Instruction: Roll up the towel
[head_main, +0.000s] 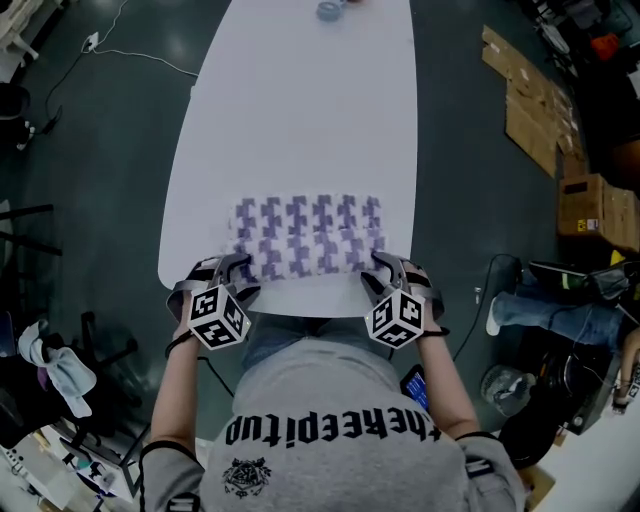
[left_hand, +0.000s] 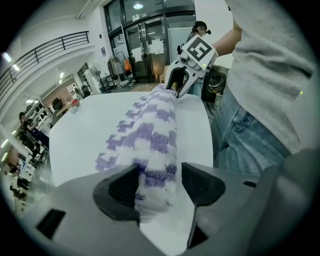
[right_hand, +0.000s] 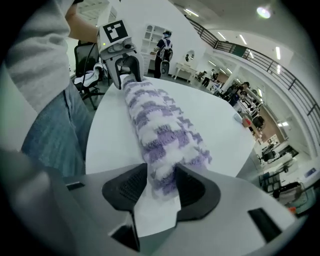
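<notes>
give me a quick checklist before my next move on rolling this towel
1. Roll end sits between the left gripper jaws: ok, the towel is there.
2. Left gripper gripping: not ok, the table shows between the towel and one pad.
3. Roll end sits between the right gripper jaws: ok.
4. Right gripper gripping: cannot tell, the towel fills the gap but no pressing shows.
5. Roll runs straight from gripper to gripper: ok.
6. Unrolled part lies flat ahead of the roll: ok.
</notes>
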